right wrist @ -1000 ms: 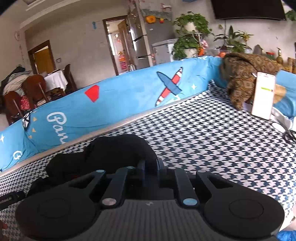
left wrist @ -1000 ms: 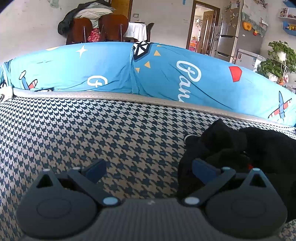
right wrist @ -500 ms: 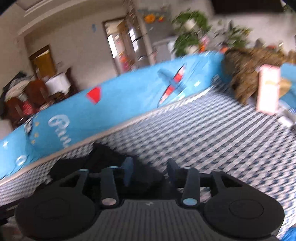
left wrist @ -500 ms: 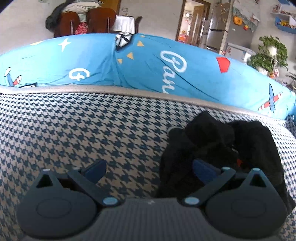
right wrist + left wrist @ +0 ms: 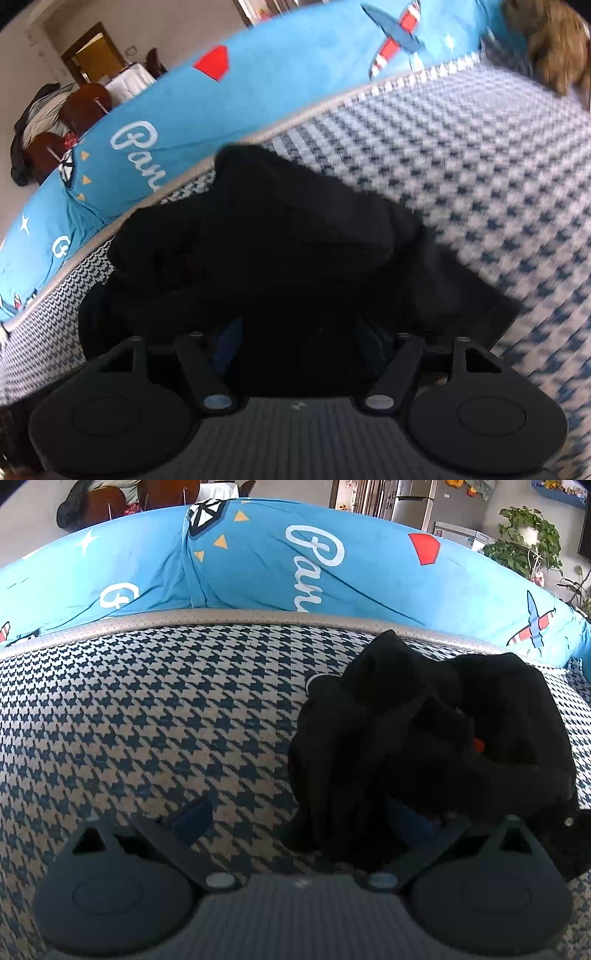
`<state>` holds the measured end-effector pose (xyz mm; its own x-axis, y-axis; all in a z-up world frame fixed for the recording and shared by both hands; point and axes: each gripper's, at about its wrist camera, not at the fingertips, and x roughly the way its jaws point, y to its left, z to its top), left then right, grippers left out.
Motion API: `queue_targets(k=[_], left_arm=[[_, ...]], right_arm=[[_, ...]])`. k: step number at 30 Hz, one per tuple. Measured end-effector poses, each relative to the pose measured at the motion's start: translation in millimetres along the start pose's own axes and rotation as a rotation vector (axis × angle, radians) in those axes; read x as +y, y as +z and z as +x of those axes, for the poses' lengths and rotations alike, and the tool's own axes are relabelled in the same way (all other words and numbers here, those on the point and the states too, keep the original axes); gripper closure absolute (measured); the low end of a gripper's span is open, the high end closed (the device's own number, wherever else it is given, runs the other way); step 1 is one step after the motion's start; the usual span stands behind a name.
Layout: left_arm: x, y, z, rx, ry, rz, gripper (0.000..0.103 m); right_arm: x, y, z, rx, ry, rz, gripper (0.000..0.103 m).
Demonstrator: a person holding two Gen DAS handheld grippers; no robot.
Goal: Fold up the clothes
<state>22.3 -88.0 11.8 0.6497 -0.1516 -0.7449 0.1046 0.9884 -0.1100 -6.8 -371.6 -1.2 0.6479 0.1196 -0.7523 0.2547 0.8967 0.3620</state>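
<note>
- A houndstooth sofa (image 5: 147, 709) carries a crumpled black garment (image 5: 424, 731).
- The left gripper (image 5: 299, 821) is spread wide at the garment's edge.
- The right gripper (image 5: 299, 339) is spread too, with cloth between its fingers.

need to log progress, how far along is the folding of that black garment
Nothing looks folded yet: the black garment lies bunched in a heap on the houndstooth cushion. In hand: the left gripper is open with one finger at the heap's edge, and the right gripper is open with cloth between its fingers. Left to do: grip it, spread it flat, then make every fold.
</note>
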Motion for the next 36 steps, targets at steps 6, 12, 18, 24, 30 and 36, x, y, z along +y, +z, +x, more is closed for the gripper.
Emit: queue_targets(k=[6, 12, 18, 24, 30, 36], left_arm=[[0.2, -1.8, 0.2, -0.008, -0.003, 0.013, 0.001], [0.2, -2.7, -4.7, -0.018, -0.002, 0.020, 0.013], [10.0, 2.8, -17.0, -0.062, 0.054, -0.009, 0.009], [27.9, 11.2, -32.0, -0.129, 0.105, -0.064, 0.004], [37.0, 15.3, -36.4, -0.157, 0.139, -0.100, 0.004], [39.4, 15.8, -31.5, -0.136, 0.072, -0.136, 0.000]], right_arm=[[0.9, -3.3, 4.2, 0.001, 0.018, -0.012, 0.073], [16.2, -6.8, 4.5, -0.009, 0.078, -0.102, 0.093], [34.4, -12.7, -6.5, -0.035, 0.245, -0.199, 0.097], [58.7, -26.7, -15.1, -0.033, 0.392, -0.343, 0.097], [78.4, -39.5, -21.4, -0.026, 0.480, -0.468, 0.097], [62.1, -22.1, -23.2, -0.084, 0.396, -0.381, 0.094]])
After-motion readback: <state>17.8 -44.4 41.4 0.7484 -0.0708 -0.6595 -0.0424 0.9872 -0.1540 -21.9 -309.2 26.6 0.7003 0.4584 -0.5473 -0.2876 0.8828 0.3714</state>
